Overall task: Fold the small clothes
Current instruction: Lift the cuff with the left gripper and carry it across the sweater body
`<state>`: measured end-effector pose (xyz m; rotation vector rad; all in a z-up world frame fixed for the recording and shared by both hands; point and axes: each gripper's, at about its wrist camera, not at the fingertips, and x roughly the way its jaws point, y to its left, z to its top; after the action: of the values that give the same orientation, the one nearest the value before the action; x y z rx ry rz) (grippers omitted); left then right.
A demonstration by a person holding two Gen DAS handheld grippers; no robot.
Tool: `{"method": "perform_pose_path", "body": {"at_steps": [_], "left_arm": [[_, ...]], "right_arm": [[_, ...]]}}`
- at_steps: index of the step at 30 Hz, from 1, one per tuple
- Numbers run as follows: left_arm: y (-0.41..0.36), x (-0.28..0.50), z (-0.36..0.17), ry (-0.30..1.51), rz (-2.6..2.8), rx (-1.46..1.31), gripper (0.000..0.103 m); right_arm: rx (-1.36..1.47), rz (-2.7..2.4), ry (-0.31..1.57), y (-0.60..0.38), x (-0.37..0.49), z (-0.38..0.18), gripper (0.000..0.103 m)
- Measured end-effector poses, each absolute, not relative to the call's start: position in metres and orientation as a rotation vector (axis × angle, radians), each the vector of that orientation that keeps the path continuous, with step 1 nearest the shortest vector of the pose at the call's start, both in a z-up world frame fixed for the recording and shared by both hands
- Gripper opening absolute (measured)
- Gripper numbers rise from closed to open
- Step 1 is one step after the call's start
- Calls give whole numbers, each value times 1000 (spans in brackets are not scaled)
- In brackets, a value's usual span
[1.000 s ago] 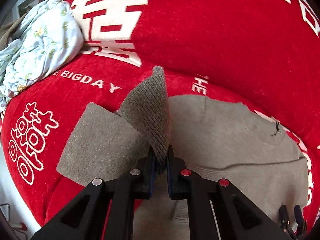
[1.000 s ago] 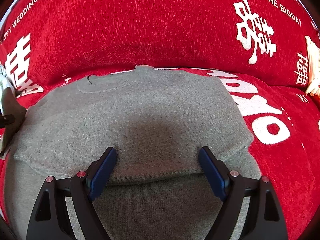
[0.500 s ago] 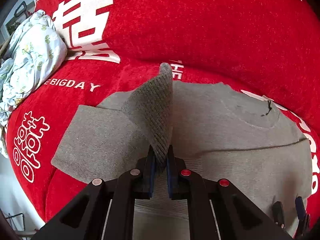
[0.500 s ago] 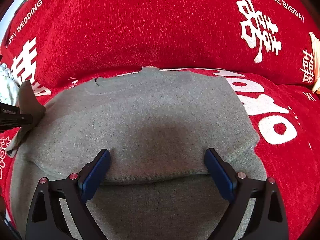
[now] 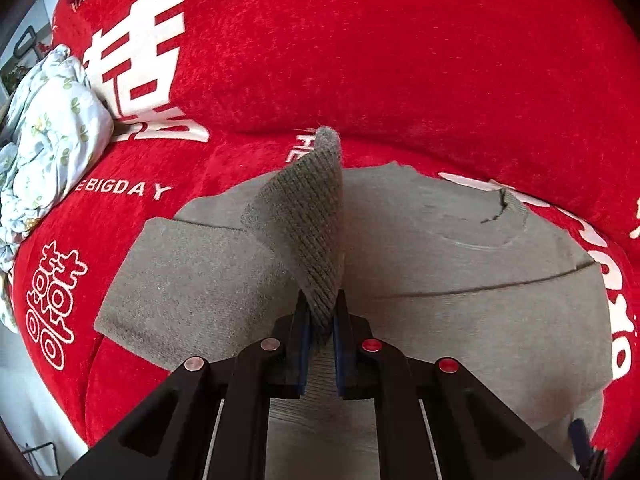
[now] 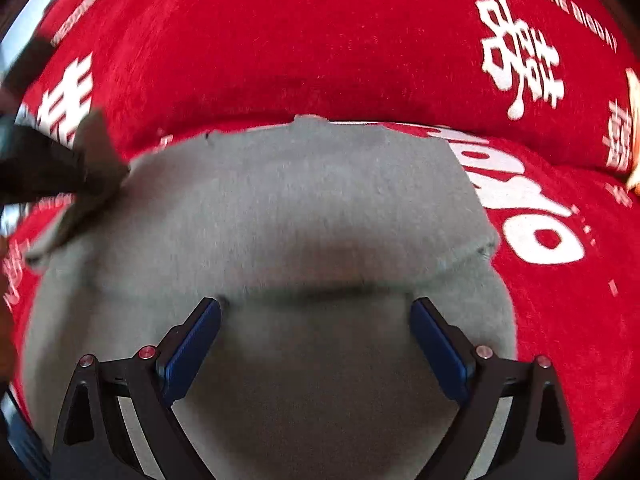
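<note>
A red sofa cover (image 5: 400, 60) fills both views, plush, printed in white. On the backrest in the left wrist view sit a large white character (image 5: 140, 76) and the words "HAPPY W" toward the top left corner. On the seat, "E BIGDAY" (image 5: 124, 189) runs near the left edge, with an outlined white character (image 5: 54, 304) below it at the seat's left front. A pale floral cloth (image 5: 48, 136) lies bunched at the seat's left end, against the backrest. In the right wrist view the backrest carries another white character (image 6: 520, 56) and "THE BIGDAY" near the top right corner; large white letters (image 6: 536, 216) cross the seat's right side.
</note>
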<state>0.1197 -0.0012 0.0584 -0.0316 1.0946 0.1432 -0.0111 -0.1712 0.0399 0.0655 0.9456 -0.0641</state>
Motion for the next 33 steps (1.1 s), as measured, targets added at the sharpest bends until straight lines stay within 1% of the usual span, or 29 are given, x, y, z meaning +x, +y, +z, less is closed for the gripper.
{"method": "perform_pose_path", "body": {"at_steps": [5,18,33], "left_arm": [[-17,120,65,1085,124,-19,11],[-62,112,75,1067,77,52,11],[-118,98,88,1042,-3,143,11]], "right_arm": [[-7,-60,949,-174,-27,40,97],[-11,-37,929,-181,-46,39,97],[6,-19,918,-184,-51,40,100]]}}
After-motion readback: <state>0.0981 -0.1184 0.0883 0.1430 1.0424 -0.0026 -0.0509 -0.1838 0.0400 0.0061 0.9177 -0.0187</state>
